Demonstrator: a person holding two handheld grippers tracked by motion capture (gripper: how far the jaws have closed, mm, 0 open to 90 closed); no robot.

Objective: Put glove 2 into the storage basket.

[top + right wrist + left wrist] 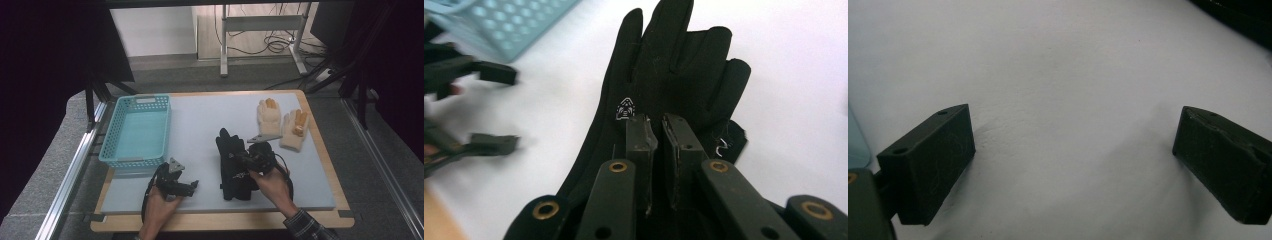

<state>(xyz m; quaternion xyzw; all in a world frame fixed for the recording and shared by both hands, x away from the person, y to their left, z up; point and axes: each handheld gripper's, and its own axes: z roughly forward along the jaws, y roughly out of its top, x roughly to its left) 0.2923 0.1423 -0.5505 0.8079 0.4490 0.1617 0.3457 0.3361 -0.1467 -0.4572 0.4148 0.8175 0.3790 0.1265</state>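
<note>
Right gripper [655,131] pinched shut on the black glove [664,75], apparently a fold mid-back. Glove lies flat under it, fingers ahead. Soft, light, floppy; grab cuff instead. Left gripper [1073,160] spread, empty.

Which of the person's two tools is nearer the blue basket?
Left. The left tool sits just below the blue basket, near its front corner; the right tool is farther right, closed on the black gloves.
</note>
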